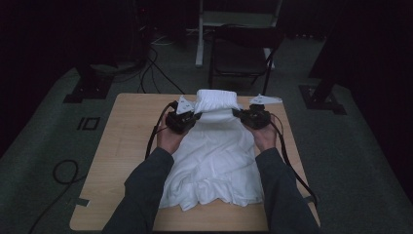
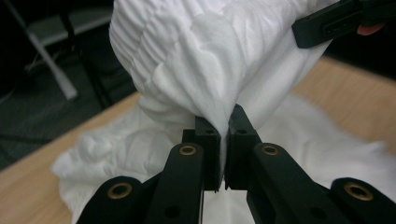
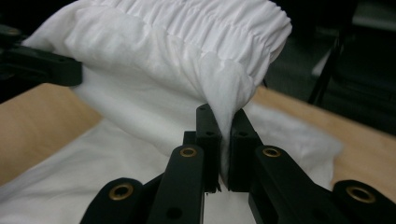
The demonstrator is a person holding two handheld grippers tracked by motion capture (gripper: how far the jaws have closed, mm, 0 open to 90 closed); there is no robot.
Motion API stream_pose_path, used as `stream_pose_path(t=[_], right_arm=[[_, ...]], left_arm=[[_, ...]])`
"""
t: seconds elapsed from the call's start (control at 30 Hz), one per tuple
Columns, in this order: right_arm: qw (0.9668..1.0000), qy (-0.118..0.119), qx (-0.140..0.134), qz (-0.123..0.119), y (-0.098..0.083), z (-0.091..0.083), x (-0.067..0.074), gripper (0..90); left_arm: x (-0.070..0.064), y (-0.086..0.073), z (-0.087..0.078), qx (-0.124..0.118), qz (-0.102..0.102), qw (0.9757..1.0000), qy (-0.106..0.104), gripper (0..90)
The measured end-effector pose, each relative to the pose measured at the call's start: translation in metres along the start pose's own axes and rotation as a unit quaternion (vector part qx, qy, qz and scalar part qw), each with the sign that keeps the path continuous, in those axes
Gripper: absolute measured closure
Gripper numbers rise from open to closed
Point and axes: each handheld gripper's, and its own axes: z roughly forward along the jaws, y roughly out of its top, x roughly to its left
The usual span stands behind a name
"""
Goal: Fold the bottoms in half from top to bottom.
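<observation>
Grippers, left (image 2: 223, 123) and right (image 3: 225, 122), are each pinching the white garment (image 1: 214, 156) at its elastic far edge; we are lifting that edge above the tabletop (image 1: 126, 131), probably for folding it forward.

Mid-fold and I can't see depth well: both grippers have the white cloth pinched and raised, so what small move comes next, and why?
Probably carry both grippers toward the near edge together. The left gripper and right gripper are each shut on the far end of the white cloth, which is raised and curls over, while the rest lies flat on the table. Moving evenly should lay the fold straight.
</observation>
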Motion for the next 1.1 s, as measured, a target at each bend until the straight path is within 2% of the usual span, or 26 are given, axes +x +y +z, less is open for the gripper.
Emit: stream_pose_path(t=[0.07,0.13,0.17,0.27,0.37,0.43,0.53,0.6,0.63,0.67,0.7,0.73,0.77,0.8,0.83,0.87,0.9,0.97,1.03,1.07,1.1], right_arm=[[0.9998,0.003,-0.002,-0.022,-0.004,-0.013,0.011,85.8],[0.9993,0.008,0.008,-0.036,-0.017,-0.019,0.021,85.8],[0.999,0.014,0.019,-0.039,-0.028,-0.019,0.026,85.7],[0.9971,0.028,0.056,-0.042,-0.065,-0.011,0.038,85.5],[0.9948,0.038,0.089,-0.034,-0.1,0.001,0.046,85.4],[0.9925,0.047,0.111,-0.021,-0.118,0.008,0.047,85.2],[0.989,0.052,0.138,-0.008,-0.136,0.017,0.047,83.1],[0.9864,0.06,0.153,0.004,-0.141,0.019,0.045,72.7],[0.9852,0.066,0.158,0.01,-0.14,0.018,0.044,65.6],[0.9852,0.072,0.155,0.01,-0.138,0.016,0.043,60.0],[0.9856,0.08,0.148,0.011,-0.134,0.012,0.041,55.9],[0.9867,0.083,0.139,0.015,-0.13,0.007,0.039,53.4],[0.9867,0.083,0.139,0.015,-0.13,0.007,0.039,53.4],[0.9902,0.081,0.111,0.024,-0.117,-0.004,0.03,50.4],[0.9913,0.08,0.1,0.031,-0.113,-0.008,0.026,50.4],[0.9926,0.077,0.083,0.044,-0.107,-0.011,0.02,50.9],[0.9932,0.071,0.071,0.058,-0.102,-0.012,0.015,55.5],[0.9943,0.05,0.069,0.065,-0.094,-0.007,0.006,72.9],[0.9928,0.025,0.089,0.076,-0.089,0.01,0.0,81.9],[0.9919,0.019,0.096,0.08,-0.088,0.017,-0.002,83.6],[0.9908,0.015,0.106,0.083,-0.088,0.027,-0.004,84.6]], left_arm=[[-0.009,-0.009,-0.008,-0.002,0.01,0.9999,-0.01,86.2],[-0.019,-0.024,-0.01,0.018,0.028,0.9994,-0.01,86.0],[-0.022,-0.033,-0.009,0.028,0.029,0.9991,-0.013,85.8],[-0.028,-0.067,0.001,0.061,0.014,0.9975,-0.032,84.9],[-0.035,-0.102,0.014,0.105,0.001,0.9933,-0.047,83.5],[-0.038,-0.121,0.021,0.138,-0.012,0.9888,-0.056,80.1],[-0.037,-0.138,0.027,0.169,-0.035,0.9829,-0.066,68.8],[-0.032,-0.139,0.023,0.157,-0.058,0.9826,-0.08,60.9],[-0.03,-0.137,0.02,0.152,-0.065,0.983,-0.08,57.2],[-0.028,-0.134,0.016,0.145,-0.069,0.9839,-0.077,54.5],[-0.028,-0.134,0.016,0.145,-0.069,0.9839,-0.077,52.0],[-0.02,-0.126,0.007,0.122,-0.086,0.9856,-0.08,50.9],[-0.02,-0.126,0.007,0.122,-0.086,0.9856,-0.08,50.8],[-0.011,-0.117,0.0,0.098,-0.096,0.9873,-0.08,50.5],[-0.007,-0.113,-0.002,0.089,-0.102,0.9878,-0.077,50.4],[-0.002,-0.108,-0.003,0.08,-0.106,0.9884,-0.072,50.1],[0.002,-0.103,-0.003,0.074,-0.11,0.9889,-0.067,51.4],[0.009,-0.095,0.005,0.08,-0.111,0.9892,-0.052,63.9],[0.015,-0.09,0.021,0.105,-0.124,0.9857,-0.043,77.8],[0.018,-0.089,0.03,0.117,-0.129,0.9837,-0.044,79.8],[0.018,-0.089,0.03,0.117,-0.129,0.9837,-0.044,81.5]])
